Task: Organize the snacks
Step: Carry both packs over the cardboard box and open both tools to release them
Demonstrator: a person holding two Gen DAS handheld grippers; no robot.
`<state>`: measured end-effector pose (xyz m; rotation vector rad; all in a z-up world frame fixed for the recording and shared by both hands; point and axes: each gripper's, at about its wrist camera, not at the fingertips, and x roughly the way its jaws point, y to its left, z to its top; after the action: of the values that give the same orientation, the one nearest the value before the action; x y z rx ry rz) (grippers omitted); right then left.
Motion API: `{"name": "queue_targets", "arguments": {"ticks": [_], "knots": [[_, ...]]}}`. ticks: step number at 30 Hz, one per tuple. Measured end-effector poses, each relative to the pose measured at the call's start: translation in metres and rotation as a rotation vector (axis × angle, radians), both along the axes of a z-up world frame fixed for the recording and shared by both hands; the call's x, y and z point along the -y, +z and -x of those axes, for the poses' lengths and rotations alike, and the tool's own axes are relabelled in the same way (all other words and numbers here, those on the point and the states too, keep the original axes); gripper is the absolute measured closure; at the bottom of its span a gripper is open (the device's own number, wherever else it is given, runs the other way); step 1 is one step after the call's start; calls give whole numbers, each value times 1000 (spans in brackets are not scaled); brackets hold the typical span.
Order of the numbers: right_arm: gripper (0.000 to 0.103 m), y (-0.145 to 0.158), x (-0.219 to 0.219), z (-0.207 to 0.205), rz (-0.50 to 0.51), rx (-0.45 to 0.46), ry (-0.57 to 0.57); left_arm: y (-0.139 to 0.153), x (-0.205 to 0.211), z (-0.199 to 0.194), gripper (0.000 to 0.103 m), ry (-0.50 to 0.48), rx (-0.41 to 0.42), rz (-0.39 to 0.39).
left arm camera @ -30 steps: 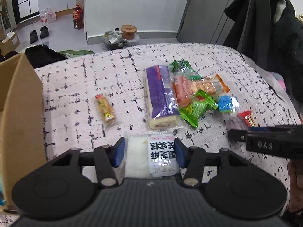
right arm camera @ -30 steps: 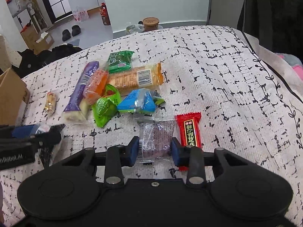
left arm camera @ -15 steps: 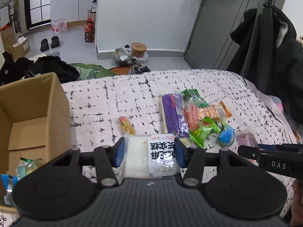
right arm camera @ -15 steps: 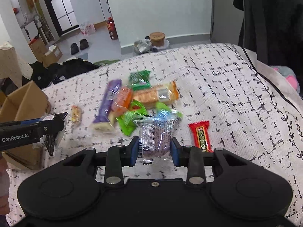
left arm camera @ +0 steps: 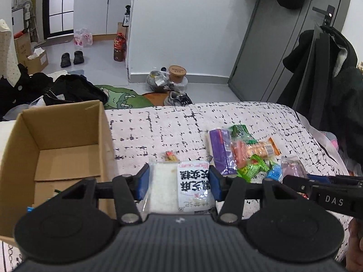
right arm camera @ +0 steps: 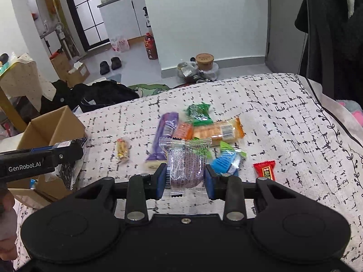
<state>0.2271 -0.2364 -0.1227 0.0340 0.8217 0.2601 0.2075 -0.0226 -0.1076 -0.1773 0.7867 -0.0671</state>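
Note:
My left gripper (left arm camera: 179, 181) is shut on a white rice-cake packet (left arm camera: 181, 185) with black characters, held above the bed just right of the open cardboard box (left arm camera: 56, 156). My right gripper (right arm camera: 185, 179) is shut on a clear packet with a purple cake (right arm camera: 185, 165), lifted above the snack pile. The pile on the bed holds a long purple bar (right arm camera: 163, 138), an orange cracker pack (right arm camera: 217, 131), green packets (right arm camera: 198, 112) and a blue one (right arm camera: 224, 162). A red bar (right arm camera: 265, 170) and a small yellow snack (right arm camera: 122, 148) lie apart. The left gripper also shows in the right wrist view (right arm camera: 77, 149).
The bed cover (left arm camera: 158, 129) is white with black marks. The box stands at the bed's left edge with a few items in its bottom. Dark coats (left arm camera: 324, 68) hang at the right. Clothes, shoes and bottles lie on the floor beyond.
Both grippers have risen from the bed with their packets. The left one has moved left, so the box now shows open beside it.

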Motion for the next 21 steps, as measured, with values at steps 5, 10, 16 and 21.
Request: {"name": "queue_targets", "arguments": {"ticks": [5,10,16,21], "knots": [[69,7,-10,5,-22,24,14,6,-11,8,51,29,18,-1],[69,12,-23,6,-54,23,28,12,-24,14,51,64,26,4],[69,26,-45,11,-82,43,79,19,-39,21,51,95,51,11],[69,37,-62,15,-99,65,114,24,-49,26,51,118,67,11]]}}
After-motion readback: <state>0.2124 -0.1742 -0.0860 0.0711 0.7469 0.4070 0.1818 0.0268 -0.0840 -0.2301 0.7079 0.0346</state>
